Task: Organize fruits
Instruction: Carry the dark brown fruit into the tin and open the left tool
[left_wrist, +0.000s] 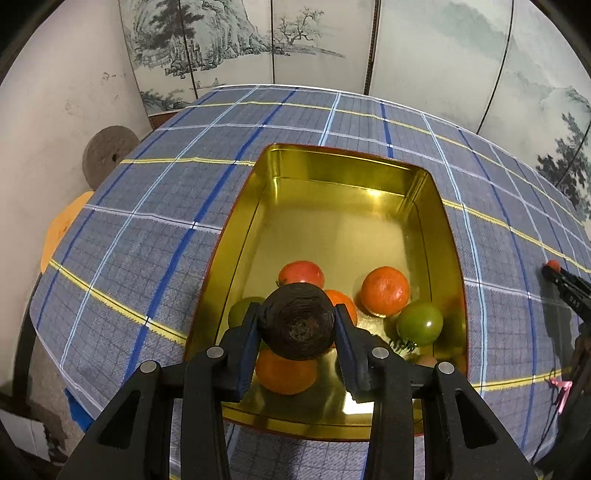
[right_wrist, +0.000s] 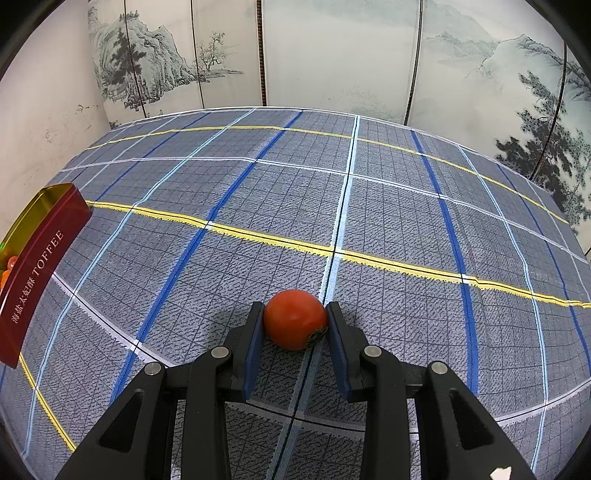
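Note:
My left gripper is shut on a dark brown wrinkled fruit and holds it over the near end of a gold-lined tin. In the tin lie several fruits: oranges, a red tomato and a green tomato. My right gripper is shut on a red tomato just above the plaid tablecloth. The tin's red outer wall, marked TOFFEE, shows at the far left of the right wrist view. The right gripper and its tomato also show at the left wrist view's right edge.
A blue-grey plaid cloth covers the table. A painted folding screen stands behind it. A round stone disc and an orange object sit off the table's left edge.

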